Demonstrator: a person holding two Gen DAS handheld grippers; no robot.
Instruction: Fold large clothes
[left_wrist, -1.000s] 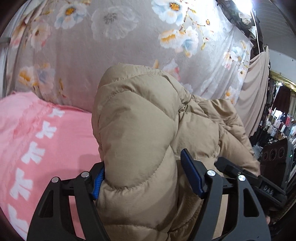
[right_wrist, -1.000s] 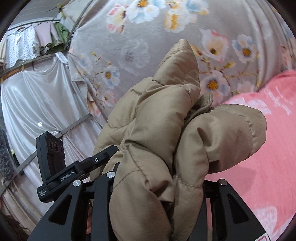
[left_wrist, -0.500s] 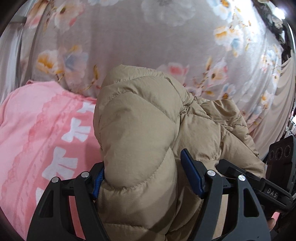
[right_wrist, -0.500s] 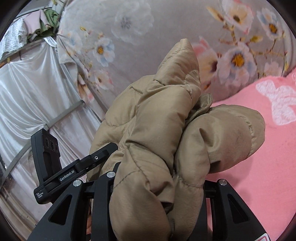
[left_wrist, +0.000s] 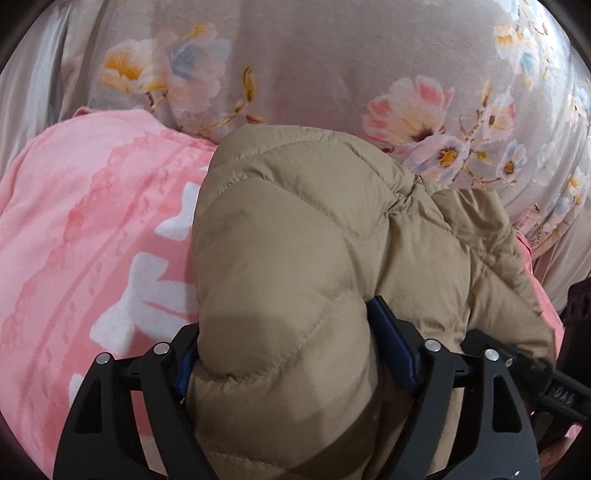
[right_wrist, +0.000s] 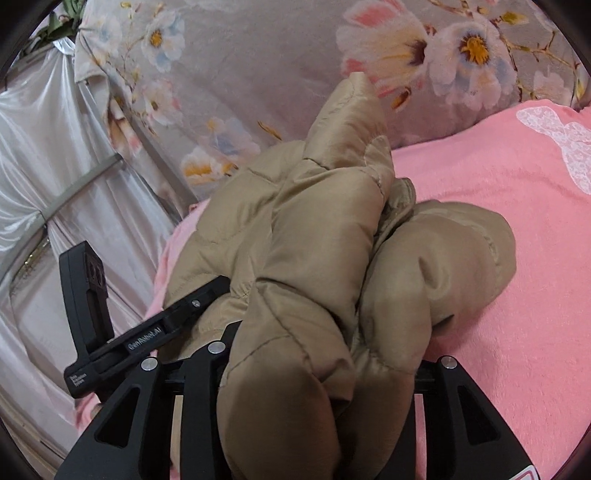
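- Tan quilted puffer jacket (left_wrist: 295, 258) is bunched into a thick bundle, gripped from both ends and lying over the pink blanket (left_wrist: 92, 229).
- Left gripper (left_wrist: 284, 365) is clamped on a puffy fold of the jacket; its blue-padded fingers (left_wrist: 391, 347) press into the padding on either side, and the fabric bulges out above and below them.
- Right gripper (right_wrist: 317, 373) is likewise clenched on a wad of the jacket; the padding covers the fingers, so only the black frame shows at each side.
- In the right wrist view the jacket (right_wrist: 332, 229) rises from the fingers in two lobes, one tall and pointed, the other rounded and leaning toward the blanket's (right_wrist: 517, 258) middle.
- Behind the blanket's far edge hangs a grey floral cloth (left_wrist: 332, 55), with large pink and white blossoms.
- Silvery satin drapery (right_wrist: 55, 155) hangs beyond the blanket's left edge in the right wrist view.
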